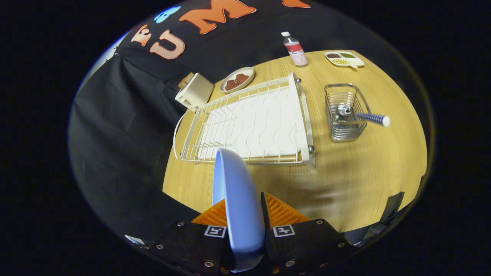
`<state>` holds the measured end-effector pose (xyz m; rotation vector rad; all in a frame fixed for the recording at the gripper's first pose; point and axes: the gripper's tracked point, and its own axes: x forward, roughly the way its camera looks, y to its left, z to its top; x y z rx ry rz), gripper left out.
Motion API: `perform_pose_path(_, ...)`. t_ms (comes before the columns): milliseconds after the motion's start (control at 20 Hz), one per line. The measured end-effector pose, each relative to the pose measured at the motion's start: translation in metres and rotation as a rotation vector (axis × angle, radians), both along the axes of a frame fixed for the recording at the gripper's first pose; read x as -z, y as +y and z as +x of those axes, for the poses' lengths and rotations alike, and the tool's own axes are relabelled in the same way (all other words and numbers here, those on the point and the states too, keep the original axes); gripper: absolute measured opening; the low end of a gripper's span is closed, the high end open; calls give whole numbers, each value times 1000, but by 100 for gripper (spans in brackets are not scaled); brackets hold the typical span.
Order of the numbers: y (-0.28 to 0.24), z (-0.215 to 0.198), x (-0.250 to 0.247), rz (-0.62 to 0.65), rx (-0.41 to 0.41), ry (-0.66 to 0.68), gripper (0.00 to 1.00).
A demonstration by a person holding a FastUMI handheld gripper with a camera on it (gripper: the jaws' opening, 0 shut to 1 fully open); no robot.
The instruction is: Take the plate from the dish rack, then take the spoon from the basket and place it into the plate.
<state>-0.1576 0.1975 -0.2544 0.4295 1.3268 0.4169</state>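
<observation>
Pale blue round plate (238,199) clamped edge-on in tool (245,214).
Held above wooden table (364,172), just short of white wire dish rack (249,122).

The near edge of the dish rack (245,122) is partly hidden behind the upright plate (238,207), and the plate's lower rim is lost between the jaws of the gripper (245,214), whose fingers are pressed on it from both sides. The bowl of the spoon (360,116) is blurred behind the wires of the basket (345,113). The contents of the divided tray (344,58) are too small to be identified. The toaster (194,91) is partly overhung by the tabletop (364,172) edge.
</observation>
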Motion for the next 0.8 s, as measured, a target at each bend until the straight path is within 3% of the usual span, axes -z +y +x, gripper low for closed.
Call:
perform_pose_path(450,0,-18,64,23,88,51,30)
perform_pose_path(800,-26,-10,86,-84,113,37,45)
